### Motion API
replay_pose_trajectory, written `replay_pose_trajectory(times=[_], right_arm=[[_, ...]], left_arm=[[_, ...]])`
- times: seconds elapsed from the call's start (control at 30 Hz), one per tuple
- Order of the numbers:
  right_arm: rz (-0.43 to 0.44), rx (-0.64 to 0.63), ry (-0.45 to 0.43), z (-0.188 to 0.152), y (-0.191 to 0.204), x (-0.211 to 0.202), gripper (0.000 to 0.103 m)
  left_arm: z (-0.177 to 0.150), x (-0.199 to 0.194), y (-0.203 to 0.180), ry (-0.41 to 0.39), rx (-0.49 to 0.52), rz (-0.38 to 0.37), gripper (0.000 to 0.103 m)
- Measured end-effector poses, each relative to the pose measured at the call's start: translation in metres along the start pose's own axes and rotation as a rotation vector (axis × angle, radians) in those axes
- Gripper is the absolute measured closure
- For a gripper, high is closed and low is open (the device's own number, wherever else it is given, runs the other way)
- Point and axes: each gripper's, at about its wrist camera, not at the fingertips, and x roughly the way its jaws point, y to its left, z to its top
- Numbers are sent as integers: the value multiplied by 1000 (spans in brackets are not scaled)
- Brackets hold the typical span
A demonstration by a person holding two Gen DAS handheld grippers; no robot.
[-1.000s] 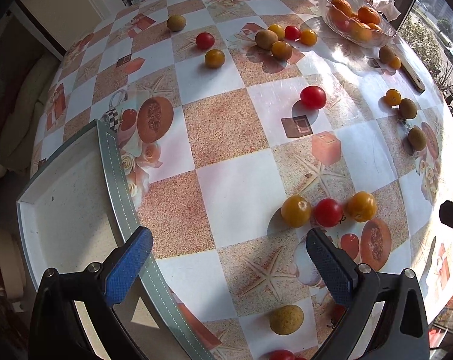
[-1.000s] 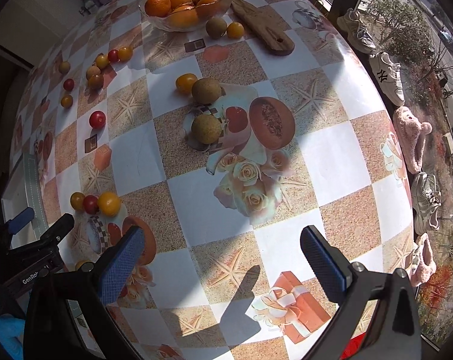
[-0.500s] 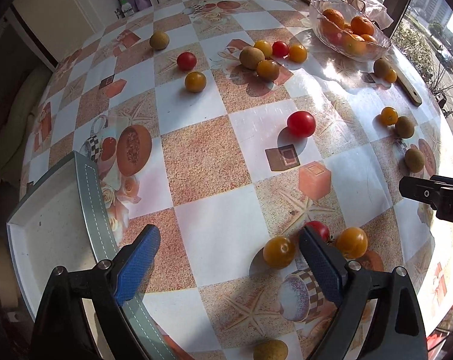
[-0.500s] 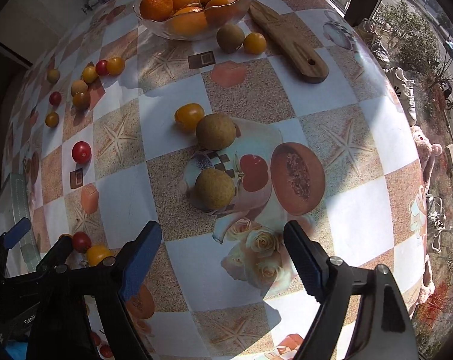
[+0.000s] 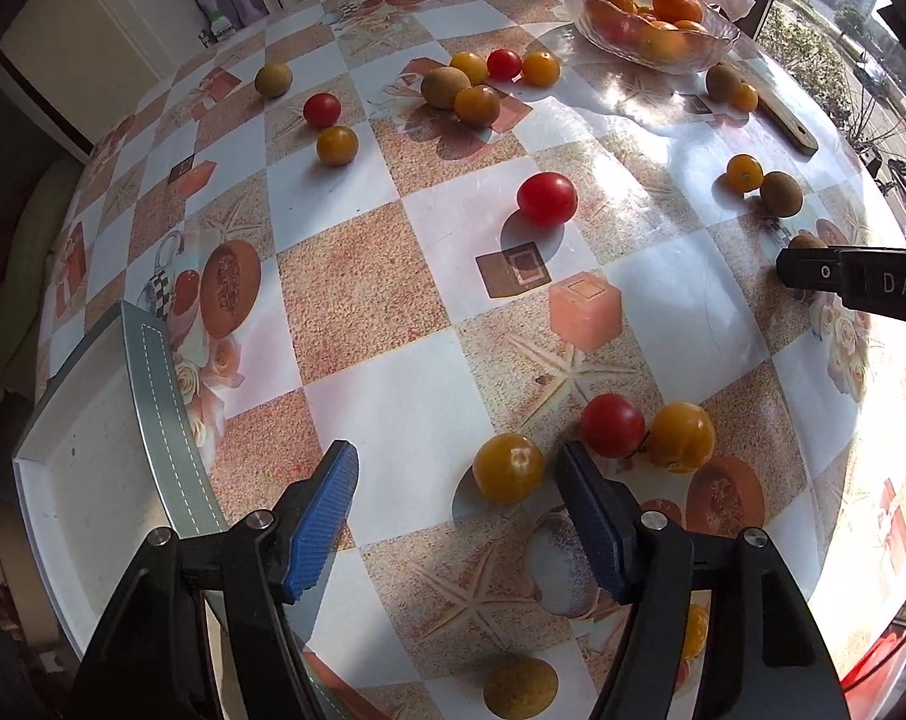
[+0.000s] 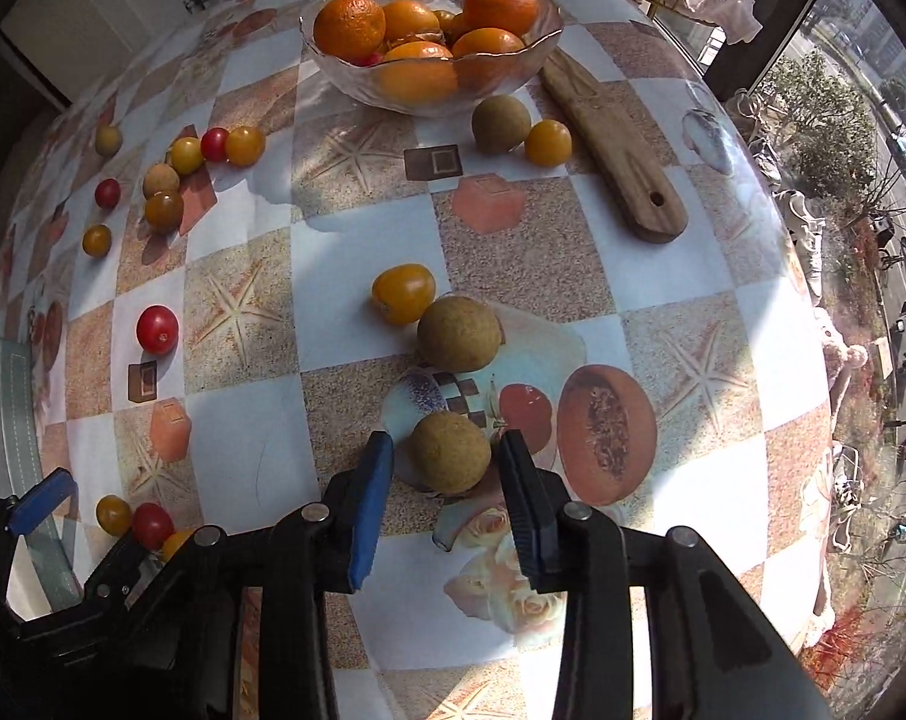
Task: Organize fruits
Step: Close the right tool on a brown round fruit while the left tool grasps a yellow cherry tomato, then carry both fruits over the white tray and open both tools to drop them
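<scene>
Glossy checked tablecloth (image 5: 357,276) with printed starfish and melons; sun glare from the window side, fruit scattered all over.

Left wrist view — left gripper (image 5: 456,495) points steeply down, jaws closing, nothing pressed yet. The yellow tomato (image 5: 508,468) lies between the pads, nearer the right-hand one, not touched. A red tomato (image 5: 612,425) sits just beyond that pad, touching an orange tomato (image 5: 681,437). Grey tray (image 5: 153,384) well to the tomato's left, bare where visible. Risk: the closing pad may nudge the red one and set the trio rolling — smooth round skins on slick cloth.

Right wrist view — right gripper (image 6: 444,471) jaws closing around a brown fruit (image 6: 450,451), rough matte skin, near-spherical; the pads stand just beside it, contact not clear. Beyond it, a second brown fruit (image 6: 459,333) touches a yellow tomato. Glass bowl (image 6: 429,81) of oranges far beyond. Risk: an off-centre pinch may squirt the ball out forward into its neighbours.
</scene>
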Motion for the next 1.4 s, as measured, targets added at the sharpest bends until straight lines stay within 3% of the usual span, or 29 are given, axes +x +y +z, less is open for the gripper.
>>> replay_pose_trajectory(times=[0.1, 0.13, 0.17, 0.4, 0.83, 1.2, 1.4], right_arm=[[34, 20, 1, 3, -12, -2, 74], [47, 25, 2, 3, -14, -3, 74], [65, 36, 6, 2, -18, -4, 74], [125, 69, 12, -14, -19, -13, 74], [189, 19, 32, -42, 21, -39, 74], [249, -135, 30, -57, 106, -64, 74], [293, -240, 44, -69, 167, -70, 74]], left_arm=[[3, -2, -5, -13, -7, -52, 62], [3, -2, -5, -13, -11, -81, 76], [3, -3, -6, -11, -21, -95, 79], [1, -11, 18, 7, -119, -176, 79], [-24, -50, 56, -41, -207, -200, 79], [-75, -81, 115, -79, -312, -140, 79], [-114, -79, 152, -56, -381, -85, 79]])
